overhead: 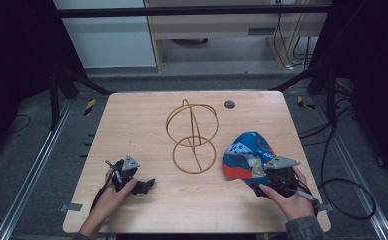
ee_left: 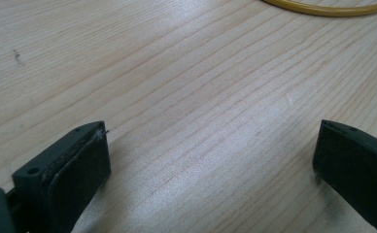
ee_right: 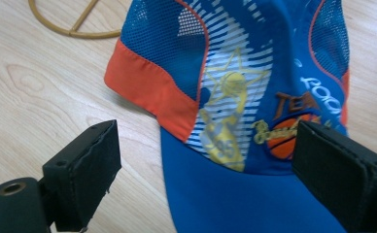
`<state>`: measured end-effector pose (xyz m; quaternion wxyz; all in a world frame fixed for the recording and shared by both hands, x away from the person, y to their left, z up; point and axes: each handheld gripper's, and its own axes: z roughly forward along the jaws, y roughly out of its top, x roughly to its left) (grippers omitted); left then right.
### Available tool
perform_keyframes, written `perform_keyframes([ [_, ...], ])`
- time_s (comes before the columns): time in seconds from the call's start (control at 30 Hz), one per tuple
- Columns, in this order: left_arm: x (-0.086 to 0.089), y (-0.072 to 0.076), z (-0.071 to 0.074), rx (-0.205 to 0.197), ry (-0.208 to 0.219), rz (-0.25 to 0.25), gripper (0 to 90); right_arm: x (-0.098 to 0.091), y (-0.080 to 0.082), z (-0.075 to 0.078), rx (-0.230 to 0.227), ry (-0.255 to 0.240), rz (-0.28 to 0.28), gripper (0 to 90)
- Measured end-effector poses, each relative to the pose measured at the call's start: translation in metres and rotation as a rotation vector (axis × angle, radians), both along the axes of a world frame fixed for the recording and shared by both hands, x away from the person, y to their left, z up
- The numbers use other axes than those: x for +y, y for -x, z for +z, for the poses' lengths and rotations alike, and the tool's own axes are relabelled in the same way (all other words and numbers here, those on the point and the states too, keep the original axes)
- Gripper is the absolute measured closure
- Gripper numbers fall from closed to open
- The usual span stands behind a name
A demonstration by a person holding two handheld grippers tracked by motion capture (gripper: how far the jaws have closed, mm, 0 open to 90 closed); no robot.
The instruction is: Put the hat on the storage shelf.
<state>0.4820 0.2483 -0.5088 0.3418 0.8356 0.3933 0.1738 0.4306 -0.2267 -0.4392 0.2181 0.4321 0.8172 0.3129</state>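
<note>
My right gripper (ee_right: 203,170) stands with jaws apart, straddling the brim of the cap (ee_right: 254,97), whose crown lies straight ahead. My left gripper (ee_left: 211,165), also parted, rests over bare table (ee_left: 177,73), farther from the cap. Cap: soft mesh fabric; stand (overhead: 192,137): rigid wire rings.

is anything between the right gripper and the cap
Nothing visible. The right gripper has its jaws open right at the blue and orange cap, its brim lying between them. The wire stand sits off to the cap's side on the table.
</note>
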Motion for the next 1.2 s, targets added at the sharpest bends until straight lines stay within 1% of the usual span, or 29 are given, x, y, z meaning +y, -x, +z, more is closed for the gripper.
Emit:
perform_keyframes([
  [0.1,0.0,0.0,0.0,0.0,0.0,0.0,0.0,-0.005,-0.005,0.008,0.017,0.018,0.018,10.5],
  [0.13,0.0,0.0,0.0,0.0,0.0,0.0,0.0,-0.007,-0.006,0.01,0.02,0.017,0.016,10.7],
  [0.23,0.0,0.0,0.0,0.0,0.001,-0.001,0.0,-0.013,-0.012,0.013,0.054,0.004,0.018,12.2],
  [0.27,0.0,0.0,0.0,0.0,0.001,-0.001,0.0,-0.013,-0.012,0.013,0.054,0.004,0.018,12.2],
  [0.3,0.0,0.0,0.0,-0.002,-0.001,-0.001,0.0,-0.017,-0.014,0.014,0.077,0.004,0.028,19.3],
  [0.33,0.0,-0.001,0.0,-0.004,-0.002,-0.004,0.0,-0.019,-0.014,0.014,0.084,0.007,0.032,19.4],
  [0.4,-0.001,-0.002,0.0,-0.001,0.001,-0.002,0.0,-0.022,-0.015,0.015,0.1,-0.005,0.034,19.4],
  [0.5,-0.001,-0.002,0.0,-0.001,0.001,0.0,0.0,-0.027,-0.018,0.017,0.103,0.002,0.027,20.5],
  [0.53,-0.001,-0.002,0.0,-0.002,0.001,0.001,0.0,-0.029,-0.02,0.019,0.107,0.008,0.026,21.6],
  [0.63,-0.001,-0.002,0.0,-0.002,0.001,0.001,0.0,-0.034,-0.03,0.021,0.116,0.004,0.014,26.5],
  [0.7,-0.001,-0.002,0.0,-0.002,0.001,0.001,0.0,-0.035,-0.036,0.021,0.128,0.0,0.013,32.9],
  [0.83,0.0,-0.001,0.0,-0.004,-0.002,-0.001,0.0,-0.033,-0.049,0.021,0.151,-0.011,0.022,37.3],
  [0.87,0.0,-0.001,0.0,-0.004,-0.002,-0.001,0.0,-0.031,-0.053,0.021,0.152,-0.009,0.027,37.2],
  [0.9,-0.001,-0.001,0.0,-0.005,0.002,0.001,0.0,-0.029,-0.056,0.023,0.163,-0.014,0.021,36.6],
  [0.97,-0.001,-0.001,0.0,-0.004,0.0,-0.001,0.0,-0.026,-0.061,0.025,0.173,-0.036,0.004,34.9],
  [1.07,-0.001,-0.001,0.0,-0.005,0.001,0.0,0.0,-0.021,-0.068,0.025,0.189,-0.01,-0.015,36.3],
  [1.13,-0.001,-0.001,0.0,-0.004,0.001,0.0,0.0,-0.019,-0.073,0.023,0.207,-0.02,-0.017,38.7],
  [1.2,-0.001,-0.001,0.0,-0.004,0.001,0.0,0.0,-0.015,-0.078,0.02,0.231,-0.005,-0.025,41.0],
])
